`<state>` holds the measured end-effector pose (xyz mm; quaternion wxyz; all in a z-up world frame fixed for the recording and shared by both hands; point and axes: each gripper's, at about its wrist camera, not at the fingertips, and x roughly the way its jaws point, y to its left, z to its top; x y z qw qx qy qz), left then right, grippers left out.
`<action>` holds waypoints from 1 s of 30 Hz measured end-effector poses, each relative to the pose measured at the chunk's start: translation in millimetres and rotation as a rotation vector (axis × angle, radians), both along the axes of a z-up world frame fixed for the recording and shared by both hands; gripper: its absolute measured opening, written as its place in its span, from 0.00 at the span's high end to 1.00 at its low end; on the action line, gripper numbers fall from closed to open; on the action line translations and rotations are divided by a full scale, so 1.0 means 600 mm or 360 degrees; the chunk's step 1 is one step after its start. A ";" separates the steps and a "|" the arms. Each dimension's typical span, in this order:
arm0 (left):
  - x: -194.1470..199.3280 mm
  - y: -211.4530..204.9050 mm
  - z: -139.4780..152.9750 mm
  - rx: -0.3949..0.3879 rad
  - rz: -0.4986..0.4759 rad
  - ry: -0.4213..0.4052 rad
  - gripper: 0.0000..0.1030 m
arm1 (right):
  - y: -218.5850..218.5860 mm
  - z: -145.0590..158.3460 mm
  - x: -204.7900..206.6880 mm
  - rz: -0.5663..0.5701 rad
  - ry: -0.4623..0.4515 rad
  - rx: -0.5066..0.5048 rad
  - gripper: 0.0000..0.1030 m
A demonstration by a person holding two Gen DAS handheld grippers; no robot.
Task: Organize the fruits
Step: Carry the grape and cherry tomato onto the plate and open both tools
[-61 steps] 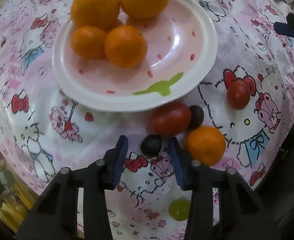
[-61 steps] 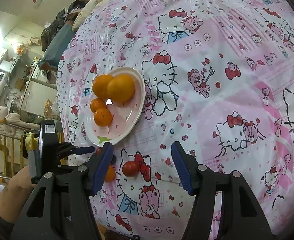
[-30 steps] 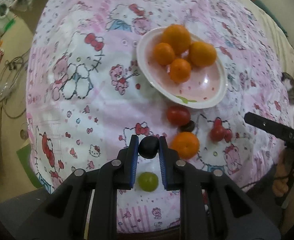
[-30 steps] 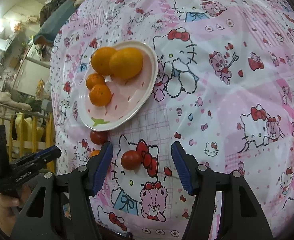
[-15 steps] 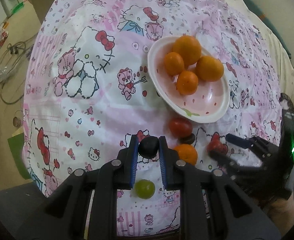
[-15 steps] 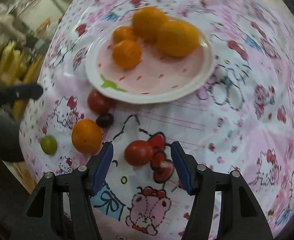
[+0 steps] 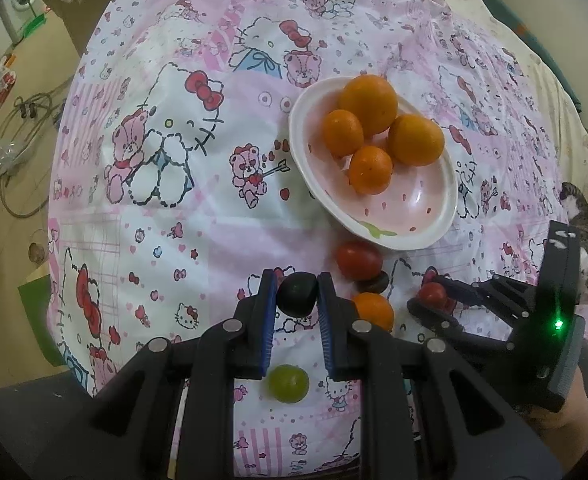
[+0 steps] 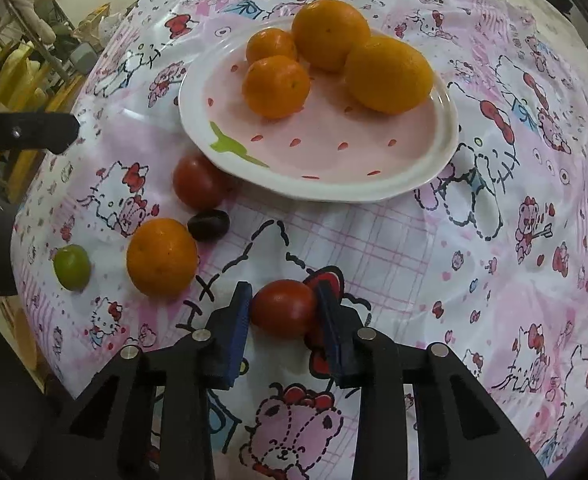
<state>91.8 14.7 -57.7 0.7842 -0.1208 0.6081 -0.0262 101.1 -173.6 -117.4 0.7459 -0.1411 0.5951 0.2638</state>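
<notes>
No legible text, brand, number or label in either view; the tablecloth (image 7: 181,208) carries only cartoon cat and bear figures, bows and hearts, no lettering that can be made out; the plate (image 8: 374,184) bears a painted strawberry pattern, no words; white marks on the housing of the right tool (image 7: 434,305) in the left wrist view are too small and blurred to read; a green indicator light (image 7: 558,324) glows on that housing, no symbol discernible beside it.
</notes>
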 end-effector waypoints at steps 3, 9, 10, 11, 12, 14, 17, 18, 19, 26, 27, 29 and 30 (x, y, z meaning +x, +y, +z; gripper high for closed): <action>0.000 0.001 -0.002 0.0026 0.0000 -0.0003 0.84 | -0.006 0.012 -0.003 -0.0028 -0.0005 0.0051 0.67; 0.008 0.014 -0.001 0.0010 0.0037 -0.0011 0.84 | -0.058 0.076 0.014 -0.0182 -0.0052 0.0248 0.67; 0.013 0.017 0.003 0.0016 0.0048 -0.0026 0.84 | -0.065 0.084 0.016 -0.0203 -0.0068 0.0276 0.67; 0.019 0.020 0.006 0.0037 0.0051 -0.0034 0.84 | -0.080 0.102 0.024 -0.0243 -0.0099 0.0337 0.67; 0.025 0.021 0.008 0.0057 0.0051 -0.0041 0.84 | -0.085 0.109 0.027 -0.0264 -0.0115 0.0372 0.67; 0.038 0.024 0.010 0.0070 0.0060 -0.0044 0.84 | -0.094 0.126 0.042 -0.0250 -0.0144 0.0424 0.67; 0.061 0.017 0.010 0.0057 0.0047 -0.0035 0.84 | -0.099 0.141 0.067 -0.0251 -0.0182 0.0440 0.67; 0.069 0.012 0.010 0.0070 0.0035 -0.0046 0.84 | -0.100 0.142 0.078 -0.0266 -0.0181 0.0448 0.67; 0.078 0.006 0.010 0.0093 0.0016 -0.0064 0.84 | -0.098 0.137 0.082 -0.0282 -0.0180 0.0449 0.67; 0.140 -0.012 -0.014 0.0010 -0.0094 -0.0101 0.84 | -0.087 0.084 0.126 -0.0312 -0.0108 0.0322 0.67; 0.146 -0.013 -0.019 0.0007 -0.0094 -0.0097 0.84 | -0.086 0.077 0.131 -0.0319 -0.0089 0.0325 0.67; 0.154 -0.017 -0.026 -0.0002 -0.0099 -0.0089 0.84 | -0.081 0.071 0.137 -0.0304 -0.0095 0.0311 0.67; 0.158 -0.019 -0.030 -0.0010 -0.0103 -0.0084 0.84 | -0.077 0.071 0.139 -0.0292 -0.0096 0.0313 0.66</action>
